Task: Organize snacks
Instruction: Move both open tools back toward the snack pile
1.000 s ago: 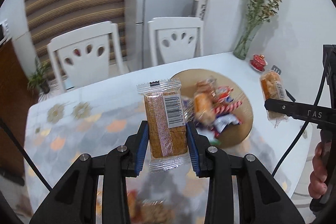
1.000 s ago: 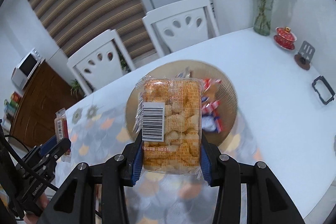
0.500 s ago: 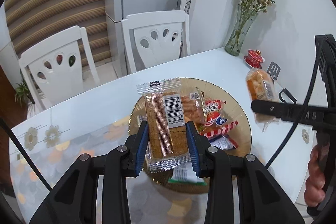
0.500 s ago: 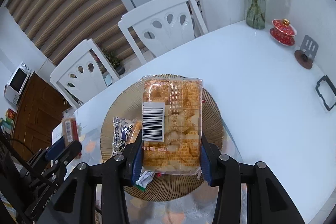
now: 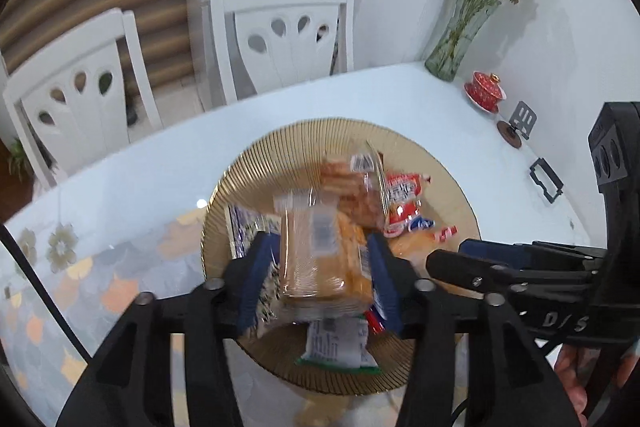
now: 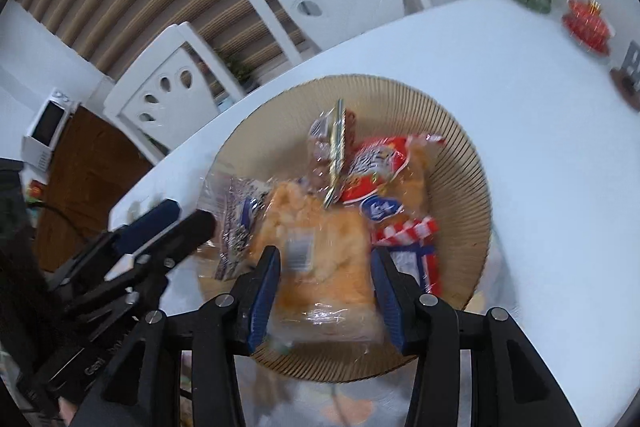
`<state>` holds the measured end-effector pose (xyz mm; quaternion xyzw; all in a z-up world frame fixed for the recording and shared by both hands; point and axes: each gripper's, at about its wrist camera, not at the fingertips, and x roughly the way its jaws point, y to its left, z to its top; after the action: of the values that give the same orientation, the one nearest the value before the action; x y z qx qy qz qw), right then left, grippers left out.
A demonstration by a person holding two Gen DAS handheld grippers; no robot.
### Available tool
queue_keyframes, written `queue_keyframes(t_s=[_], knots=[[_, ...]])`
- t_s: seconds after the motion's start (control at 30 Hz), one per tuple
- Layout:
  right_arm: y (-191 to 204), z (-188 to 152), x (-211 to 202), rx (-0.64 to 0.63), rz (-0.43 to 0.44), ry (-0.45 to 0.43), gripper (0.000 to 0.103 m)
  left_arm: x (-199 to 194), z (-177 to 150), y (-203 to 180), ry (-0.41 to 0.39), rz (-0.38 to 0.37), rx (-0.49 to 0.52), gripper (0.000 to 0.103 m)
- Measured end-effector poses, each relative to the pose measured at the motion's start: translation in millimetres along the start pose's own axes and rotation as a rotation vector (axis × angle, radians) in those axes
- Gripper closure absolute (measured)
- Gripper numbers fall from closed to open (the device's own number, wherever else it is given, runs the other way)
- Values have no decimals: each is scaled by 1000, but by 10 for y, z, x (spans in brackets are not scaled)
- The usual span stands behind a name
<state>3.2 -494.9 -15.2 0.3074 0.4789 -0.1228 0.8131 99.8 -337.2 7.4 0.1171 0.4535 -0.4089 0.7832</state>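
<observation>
1. The left gripper (image 5: 320, 269) is hovering over the gold plate (image 5: 448, 171); its jaws have just been opening, and the cake bar (image 5: 310, 259) is sitting loose between them.
2. The right gripper (image 6: 326, 289), jaws also just opening slightly, is flanking the cracker pack (image 6: 320, 259) near the plate's 6 o'clock; contact is too blurred to tell.
3. Risk: packets are piling up, so a drop at the rim may be sliding off.
4. Count: one plate, two grippers, two chairs (image 5: 284, 31); the heaped packets are uncountable.

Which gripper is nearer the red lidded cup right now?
Right. The right gripper is over the plate on the red lidded cup's side; the left gripper is over its far side. Both have just been opening, a snack packet between each's jaws.
</observation>
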Motion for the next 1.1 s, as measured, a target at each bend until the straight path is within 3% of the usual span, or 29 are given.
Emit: queue_keyframes(t_s=[0.07, 0.47, 0.93, 1.1], knots=[[-27, -26, -56, 2, -10, -18, 54, -33, -40, 39, -1, 3, -16, 35], [-6, -258, -160, 26, 7, -9, 54, -424, -353, 252, -10, 52, -33, 35], [626, -780, -175, -68, 75, 34, 54, -1358, -869, 937, -94, 195, -152, 35], [918, -1012, -130, -112, 94, 63, 54, -1593, -1170, 1202, -86, 225, -217, 35]])
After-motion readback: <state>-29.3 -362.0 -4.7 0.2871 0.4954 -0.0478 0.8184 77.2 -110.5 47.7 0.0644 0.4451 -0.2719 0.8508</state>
